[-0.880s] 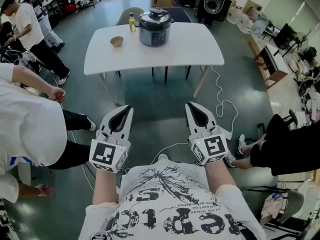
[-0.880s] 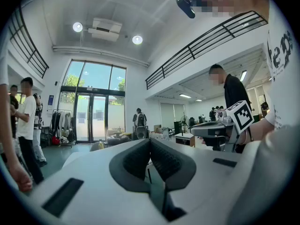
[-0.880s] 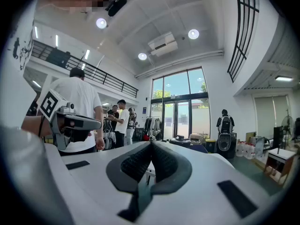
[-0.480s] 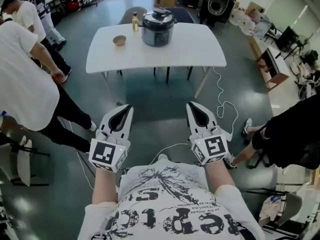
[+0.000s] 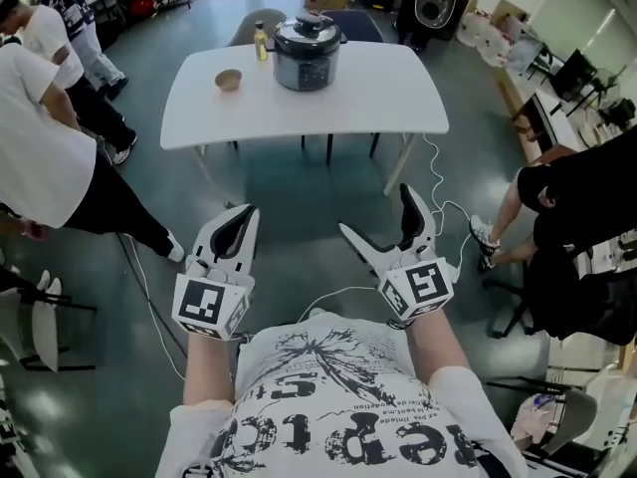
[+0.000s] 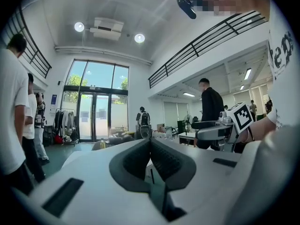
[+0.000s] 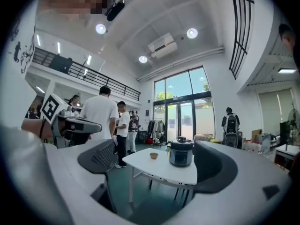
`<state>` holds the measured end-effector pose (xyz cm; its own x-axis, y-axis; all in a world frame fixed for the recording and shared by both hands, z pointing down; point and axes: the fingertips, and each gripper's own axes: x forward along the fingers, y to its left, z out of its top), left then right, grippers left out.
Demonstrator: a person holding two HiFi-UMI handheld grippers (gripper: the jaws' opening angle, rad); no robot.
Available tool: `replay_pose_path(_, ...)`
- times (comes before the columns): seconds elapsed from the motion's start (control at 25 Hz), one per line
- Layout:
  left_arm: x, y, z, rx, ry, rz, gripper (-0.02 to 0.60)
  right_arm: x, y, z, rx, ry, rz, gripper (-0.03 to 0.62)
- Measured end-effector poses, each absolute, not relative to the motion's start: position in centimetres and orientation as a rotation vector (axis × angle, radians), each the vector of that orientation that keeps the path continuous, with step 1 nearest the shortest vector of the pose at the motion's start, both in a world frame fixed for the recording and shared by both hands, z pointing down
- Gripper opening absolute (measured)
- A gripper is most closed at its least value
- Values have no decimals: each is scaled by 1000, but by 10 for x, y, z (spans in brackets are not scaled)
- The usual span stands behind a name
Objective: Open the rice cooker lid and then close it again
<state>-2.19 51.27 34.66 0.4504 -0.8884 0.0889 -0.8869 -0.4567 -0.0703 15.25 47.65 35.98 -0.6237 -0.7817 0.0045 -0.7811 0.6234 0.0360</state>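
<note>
On table — rice cooker (closed).

Bowl contents, bottle label: too small to tell. Rice cooker controls unreadable. Chair mostly hidden behind tabletop. Bystander at right cut by picture edge.

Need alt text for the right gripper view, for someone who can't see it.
The right gripper is wide open and empty, its jaws framing a white table ahead that carries a lidded rice cooker and a small bowl. The left gripper shows at left, people standing behind it.
</note>
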Motion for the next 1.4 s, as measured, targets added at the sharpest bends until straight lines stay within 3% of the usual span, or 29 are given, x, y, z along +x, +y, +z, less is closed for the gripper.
replay_pose_path(0.12, -14, 499, 349, -2661, 1641, -166, 14, 160, 459, 356, 1352, -2827, -59, 595)
replay_pose_path(0.64, -42, 415, 363, -2656, 1676, -176, 14, 134, 359, 360, 1363, -2822, -2, 597)
replay_pose_path(1.4, -171, 76, 335, -2744, 1516, -141, 14, 4, 33, 350, 1434, -2670, 95, 596)
